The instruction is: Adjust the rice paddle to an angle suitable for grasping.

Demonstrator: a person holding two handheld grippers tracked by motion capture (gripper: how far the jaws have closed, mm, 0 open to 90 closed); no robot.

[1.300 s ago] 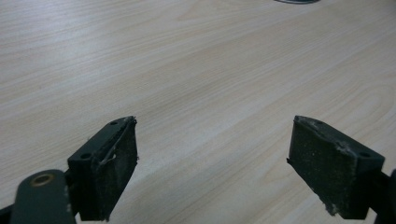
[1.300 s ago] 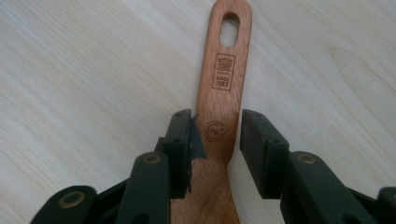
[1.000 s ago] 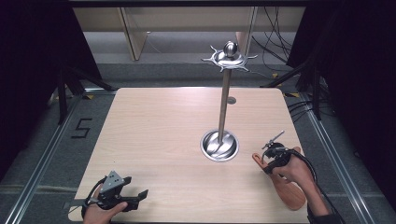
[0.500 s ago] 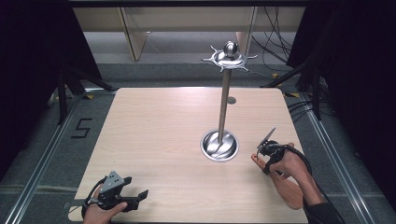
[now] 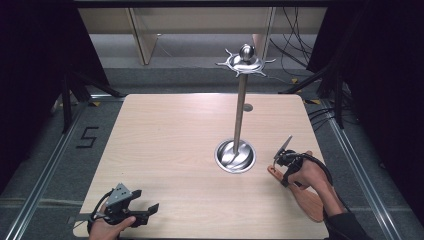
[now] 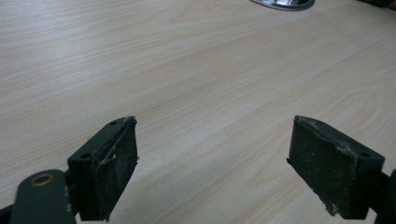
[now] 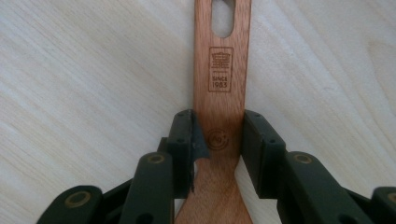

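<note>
A wooden spatula (image 5: 306, 199) lies flat on the table near the right edge, its handle pointing toward the metal stand. My right gripper (image 5: 283, 174) is shut on the handle from above. In the right gripper view the two pads press both sides of the spatula (image 7: 222, 70) just below its engraved logo, with the right gripper (image 7: 218, 122) low over the tabletop. The left gripper (image 5: 149, 213) rests at the front left of the table, open. In the left gripper view the left gripper (image 6: 229, 158) has only bare wood between its jaws.
A tall metal stand (image 5: 240, 115) with a round base (image 5: 235, 156) and a hooked crown (image 5: 245, 62) rises right of the table's middle, close to the spatula's handle end. The base's rim (image 6: 282, 3) shows far ahead of the left gripper. A small hole (image 5: 247, 107) lies behind the stand.
The right hand and gripper have shifted and turned slightly over the spatula handle. The spatula stays on the table. The left gripper has not moved.
</note>
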